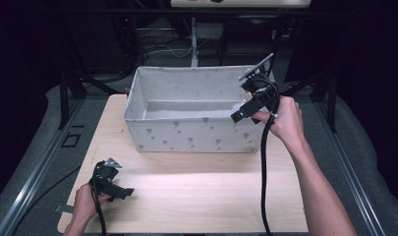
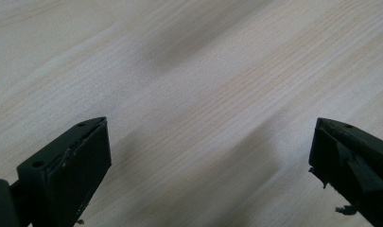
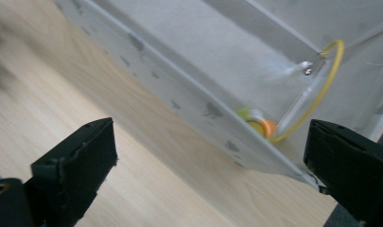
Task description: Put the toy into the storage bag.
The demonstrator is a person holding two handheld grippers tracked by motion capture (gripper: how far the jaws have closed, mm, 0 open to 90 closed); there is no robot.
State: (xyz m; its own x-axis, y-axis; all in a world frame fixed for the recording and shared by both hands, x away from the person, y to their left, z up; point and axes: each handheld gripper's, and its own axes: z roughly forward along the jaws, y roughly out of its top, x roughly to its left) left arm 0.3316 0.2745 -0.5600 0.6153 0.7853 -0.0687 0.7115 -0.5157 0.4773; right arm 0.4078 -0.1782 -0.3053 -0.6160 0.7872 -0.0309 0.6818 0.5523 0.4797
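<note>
A white fabric box [image 1: 194, 135] with small grey prints stands on the far half of the light wooden table [image 1: 196, 196]. My right gripper [image 1: 241, 114] hovers over the box's right end, tilted down toward the inside, jaws open and holding nothing. In the right gripper view, the gripper [image 3: 212, 126] looks over the box's wall [image 3: 179, 101] at a thin yellow loop [image 3: 330, 78] with an orange and yellow-green piece [image 3: 261, 125] lying inside in a corner. My left gripper [image 1: 119, 189] rests low at the table's front left, open [image 2: 210, 127] over bare wood.
Dark frame legs [image 1: 64, 98] and cables lie beyond the table's far edge. A black cable [image 1: 263, 167] trails from the right gripper across the table's right side. Bare wood [image 1: 196, 172] stretches in front of the box.
</note>
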